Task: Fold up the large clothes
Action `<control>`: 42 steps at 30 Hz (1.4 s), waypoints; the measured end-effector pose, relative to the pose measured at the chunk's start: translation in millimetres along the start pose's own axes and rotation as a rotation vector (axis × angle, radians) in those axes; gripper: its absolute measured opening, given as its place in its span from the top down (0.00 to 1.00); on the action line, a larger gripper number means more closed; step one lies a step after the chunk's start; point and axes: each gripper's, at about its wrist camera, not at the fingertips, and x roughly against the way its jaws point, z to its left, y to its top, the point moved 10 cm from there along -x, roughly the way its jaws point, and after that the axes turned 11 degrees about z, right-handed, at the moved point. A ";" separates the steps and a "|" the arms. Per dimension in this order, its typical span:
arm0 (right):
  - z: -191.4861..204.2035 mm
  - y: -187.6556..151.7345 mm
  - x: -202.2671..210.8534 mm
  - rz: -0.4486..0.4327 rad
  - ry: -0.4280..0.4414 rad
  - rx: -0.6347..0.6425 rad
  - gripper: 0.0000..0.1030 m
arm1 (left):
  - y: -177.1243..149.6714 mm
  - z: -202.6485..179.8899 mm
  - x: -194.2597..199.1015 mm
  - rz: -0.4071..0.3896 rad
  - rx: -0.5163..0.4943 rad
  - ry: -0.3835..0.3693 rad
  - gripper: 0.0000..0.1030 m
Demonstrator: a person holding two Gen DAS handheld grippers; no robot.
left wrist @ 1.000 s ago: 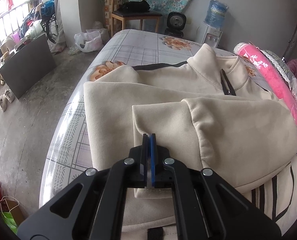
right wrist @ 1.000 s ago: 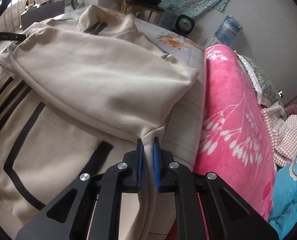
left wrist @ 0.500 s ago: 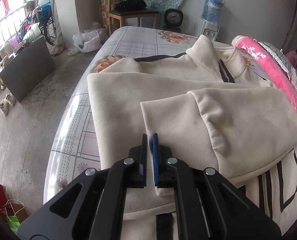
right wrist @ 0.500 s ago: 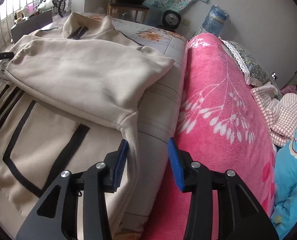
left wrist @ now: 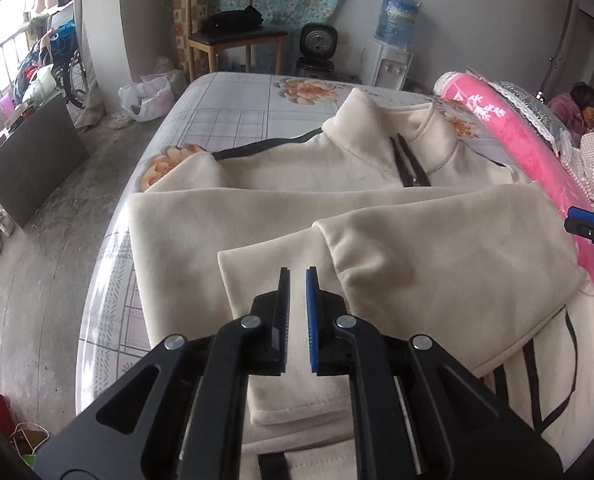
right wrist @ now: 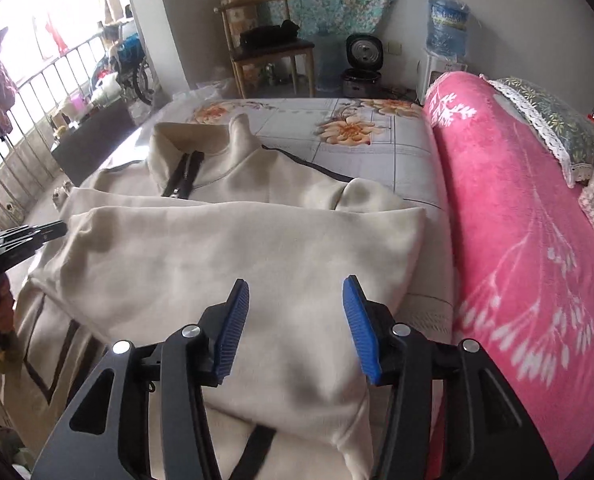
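Observation:
A cream jacket (left wrist: 337,176) with black trim and a black zip lies face up on the bed, collar at the far end. Both sleeves are folded across its chest (left wrist: 437,264). My left gripper (left wrist: 297,270) hovers just above the near sleeve's cuff, almost shut, with a thin slit between its pads and nothing in it. My right gripper (right wrist: 295,280) hangs over the folded sleeve (right wrist: 237,256) near the jacket's right edge. Its jaws are opening and no cloth is between them. Each gripper shows at the edge of the other's view: right gripper (left wrist: 589,224), left gripper (right wrist: 33,234).
The bed's flowered sheet (left wrist: 233,120) ends at a rounded edge above a concrete floor (left wrist: 37,260) on the left. A rolled pink blanket (right wrist: 517,220) runs along the jacket's right side. A person (left wrist: 585,108) lies beyond it. A chair (left wrist: 233,40) and water dispenser (left wrist: 393,52) stand past the bed.
The left jaws parted a little and let go of the sleeve cuff. The right jaws opened wide, dropped the sleeve's corner, and the gripper swung back over the jacket.

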 end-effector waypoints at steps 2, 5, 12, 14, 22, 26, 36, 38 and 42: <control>-13.9 12.7 -23.5 0.037 -0.024 -0.054 0.54 | -3.1 11.4 -17.3 0.037 0.021 0.050 0.93; -49.9 20.1 -45.7 0.075 -0.109 -0.166 0.55 | -3.1 21.8 -18.7 0.022 0.048 0.036 0.92; -51.5 25.2 -1.8 -0.051 -0.111 -0.217 0.64 | -0.9 27.5 4.8 -0.014 0.056 -0.002 0.92; -21.1 14.4 13.3 -0.058 -0.033 -0.137 0.62 | -1.7 16.6 19.1 -0.032 0.020 -0.048 0.92; 37.9 -60.1 -6.8 0.098 -0.052 0.050 0.53 | -53.1 -34.8 -1.6 0.123 -0.184 -0.020 0.60; 28.8 -81.7 -0.1 0.124 -0.110 -0.025 0.53 | -54.8 -29.7 13.4 0.090 -0.171 0.029 0.50; 96.4 -191.8 97.3 -0.030 -0.032 -0.019 0.21 | -126.5 -21.8 124.1 0.011 -0.186 0.088 0.19; 107.7 -222.6 97.1 -0.013 -0.020 -0.057 0.20 | -157.5 -21.9 132.0 0.023 -0.187 0.107 0.19; 122.7 -268.0 89.0 0.026 -0.025 -0.122 0.19 | -218.4 -28.4 128.6 0.061 -0.198 0.119 0.17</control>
